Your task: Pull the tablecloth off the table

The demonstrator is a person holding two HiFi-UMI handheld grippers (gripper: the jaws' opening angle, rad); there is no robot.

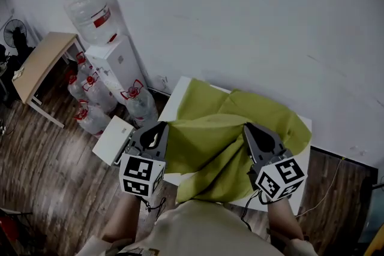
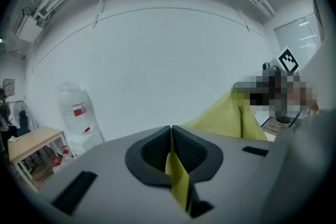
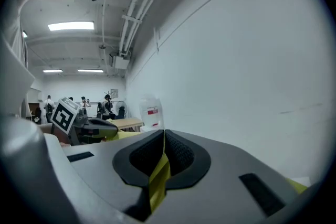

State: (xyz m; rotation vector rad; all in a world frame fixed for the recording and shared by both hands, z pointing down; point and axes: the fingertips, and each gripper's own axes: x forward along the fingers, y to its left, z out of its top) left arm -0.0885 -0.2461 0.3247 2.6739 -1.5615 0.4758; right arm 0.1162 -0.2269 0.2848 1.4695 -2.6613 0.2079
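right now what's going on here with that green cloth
A person is holding a two-jaw gripper in each hand and pulling a yellow-green tablecloth off a small white table. The left gripper and the right gripper are both shut on the cloth's near edge. The near part is lifted and bunched toward the person, while the far part lies on the table, so it is not off yet. A water dispenser stands beside the table.

Table (image 1: pixel 177 93) mostly under tablecloth (image 1: pixel 264 117), forearms (image 1: pixel 287 222) cut off at 6 o'clock, fan (image 1: pixel 13 33) half lost in dark rim at 10 o'clock, distant people (image 3: pixel 107 105) in right gripper view too small to tell
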